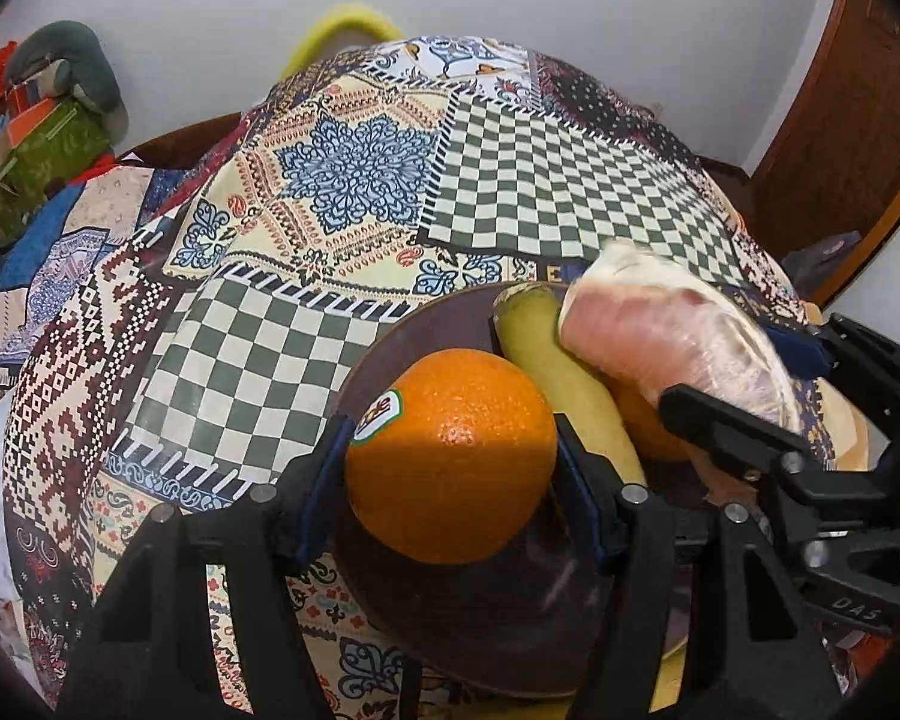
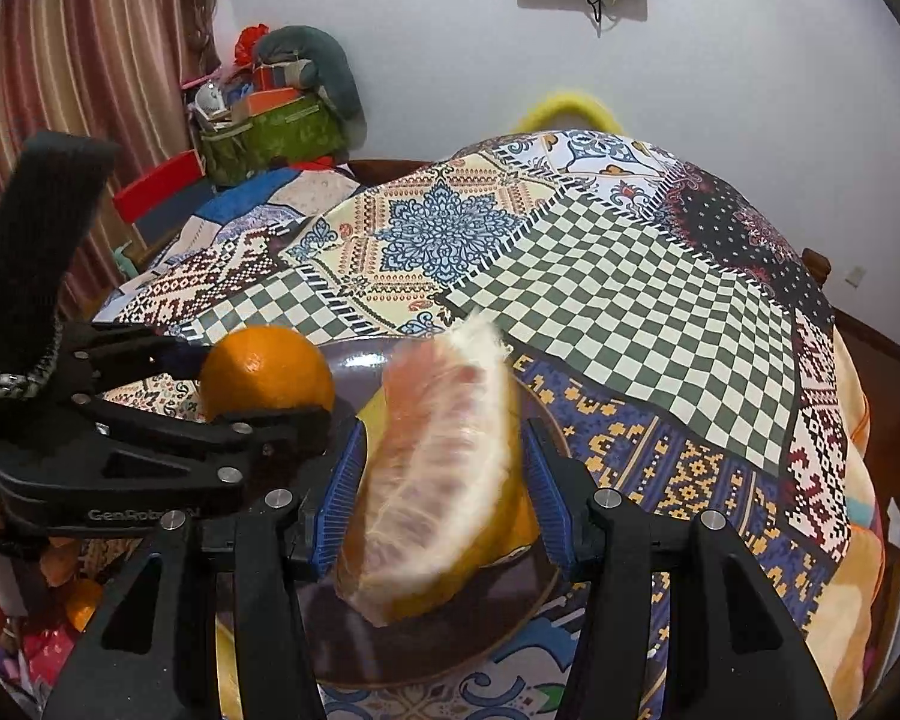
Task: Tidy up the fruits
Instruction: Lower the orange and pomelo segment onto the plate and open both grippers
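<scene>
My left gripper [image 1: 450,450] is shut on an orange [image 1: 450,456] with a sticker, just above a dark brown plate [image 1: 498,624]. A banana [image 1: 564,396] lies on the plate beside it, with a second orange [image 1: 648,432] behind. My right gripper [image 2: 438,480] is shut on a wrapped pink pomelo wedge [image 2: 438,468] over the same plate [image 2: 426,648]. The wedge also shows in the left wrist view [image 1: 666,348], and the held orange in the right wrist view [image 2: 264,372]. The left gripper [image 2: 258,396] shows at the left of the right wrist view.
The plate sits on a table under a patchwork cloth [image 1: 342,180]. A green box with clutter [image 2: 270,132] stands at the far left by the wall. A yellow fuzzy ring [image 2: 570,108] lies behind the table. A wooden door [image 1: 840,120] is at the right.
</scene>
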### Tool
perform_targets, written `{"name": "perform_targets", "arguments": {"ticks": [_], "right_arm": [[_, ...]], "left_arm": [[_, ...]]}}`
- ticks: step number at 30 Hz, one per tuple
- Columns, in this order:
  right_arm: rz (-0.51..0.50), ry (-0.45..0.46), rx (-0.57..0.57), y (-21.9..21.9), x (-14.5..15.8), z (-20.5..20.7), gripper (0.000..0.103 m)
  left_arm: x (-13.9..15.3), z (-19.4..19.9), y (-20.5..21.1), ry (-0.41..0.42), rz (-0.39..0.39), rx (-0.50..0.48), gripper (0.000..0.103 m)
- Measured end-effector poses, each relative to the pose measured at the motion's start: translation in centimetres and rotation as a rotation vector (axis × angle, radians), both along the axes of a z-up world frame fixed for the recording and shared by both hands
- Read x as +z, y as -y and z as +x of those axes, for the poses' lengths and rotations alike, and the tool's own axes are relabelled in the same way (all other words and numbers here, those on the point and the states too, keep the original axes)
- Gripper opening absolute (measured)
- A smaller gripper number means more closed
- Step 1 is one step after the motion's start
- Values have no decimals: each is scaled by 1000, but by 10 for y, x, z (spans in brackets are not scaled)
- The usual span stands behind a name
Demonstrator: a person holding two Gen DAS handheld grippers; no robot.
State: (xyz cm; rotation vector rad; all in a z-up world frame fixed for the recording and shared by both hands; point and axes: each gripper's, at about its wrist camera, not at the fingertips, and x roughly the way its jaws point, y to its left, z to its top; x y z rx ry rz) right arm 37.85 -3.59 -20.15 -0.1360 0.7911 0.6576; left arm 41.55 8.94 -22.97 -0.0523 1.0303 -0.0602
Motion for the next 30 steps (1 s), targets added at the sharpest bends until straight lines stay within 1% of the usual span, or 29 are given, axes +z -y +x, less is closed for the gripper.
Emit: {"name": "perform_targets", "arguments": {"ticks": [2,8,11,14,24,30], "right_arm": [[5,3,3,1,2,0,49],[2,7,10,3,5,-4,49],[7,6,7,6,5,-7,49],[11,6,2,10,7,-11,49],[35,29,-12,24,27,-32,49],[40,28,-16,30,30,-47,49]], "left_arm": [[-4,1,0,-13,12,3,63],[-4,2,-1,-19,-9,5,63],[-1,1,-2,-17,-19,8,65],[7,-4,-1,7,4,15,69],[42,-35,-1,81,35,18,69],[59,-62,-7,117,42,35,69]]}}
